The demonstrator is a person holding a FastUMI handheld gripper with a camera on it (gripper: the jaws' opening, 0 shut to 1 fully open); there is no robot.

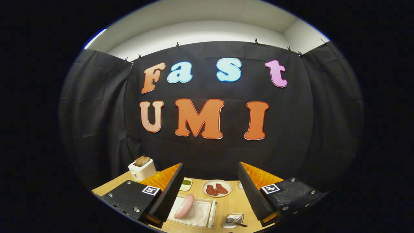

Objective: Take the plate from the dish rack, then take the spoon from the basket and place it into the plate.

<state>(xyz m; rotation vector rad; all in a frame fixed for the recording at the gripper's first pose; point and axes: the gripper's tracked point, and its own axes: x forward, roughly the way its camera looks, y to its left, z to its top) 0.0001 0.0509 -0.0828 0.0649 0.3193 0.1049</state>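
Now, with your hand-held gripper point(208, 191) spread and empty, dip toward the pink plate point(185, 206) in the dish rack point(212, 212), lower centre.

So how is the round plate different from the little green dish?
The round plate is bigger and holds two reddish-brown pieces; the little green dish is smaller, squarish, and holds something green. The plate lies between the open gripper fingers; the dish sits beside the left finger. Both rest on the wooden table.
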